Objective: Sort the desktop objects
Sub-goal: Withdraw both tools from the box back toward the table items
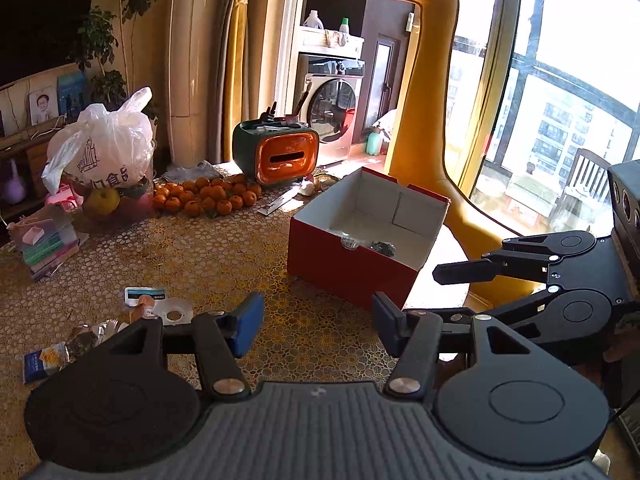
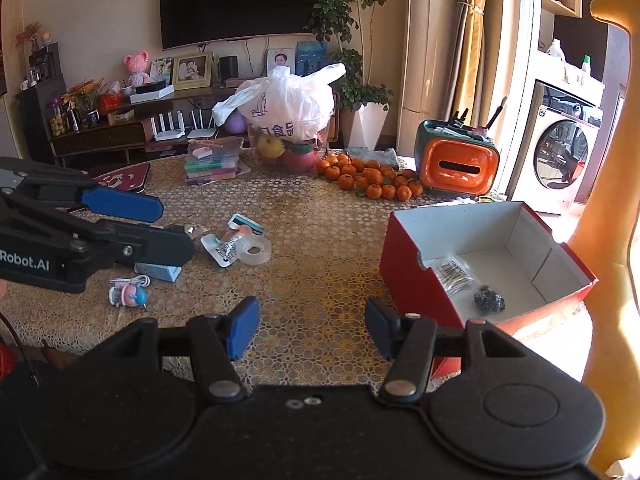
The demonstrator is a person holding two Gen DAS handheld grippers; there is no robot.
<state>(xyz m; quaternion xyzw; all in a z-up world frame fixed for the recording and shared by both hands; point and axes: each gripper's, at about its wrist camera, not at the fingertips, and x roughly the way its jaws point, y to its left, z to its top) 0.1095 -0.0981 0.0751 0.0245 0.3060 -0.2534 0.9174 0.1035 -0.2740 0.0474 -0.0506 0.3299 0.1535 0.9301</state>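
Right wrist view: red box (image 2: pixel 404 264) sitting at 3 o'clock w/ barcoded packet (image 2: pixel 454 274) & dark lump (image 2: pixel 489 299) inside; tape roll (image 2: pixel 256 249) & clutter lying at 10 o'clock on lace-patterned table (image 2: pixel 320 240); tangerines (image 2: pixel 372 180) at 1 o'clock. Right gripper (image 2: pixel 310 326) & left gripper (image 1: pixel 316 324) both hanging spread, holding nothing.

Table (image 2: pixel 320 240) has a lacy yellow patterned cover; sitting on it are a red box (image 2: pixel 404 264), pile of oranges (image 2: pixel 372 180), orange tissue holder (image 2: pixel 460 164), tape roll (image 2: pixel 256 249), stacked books (image 2: pixel 214 164).
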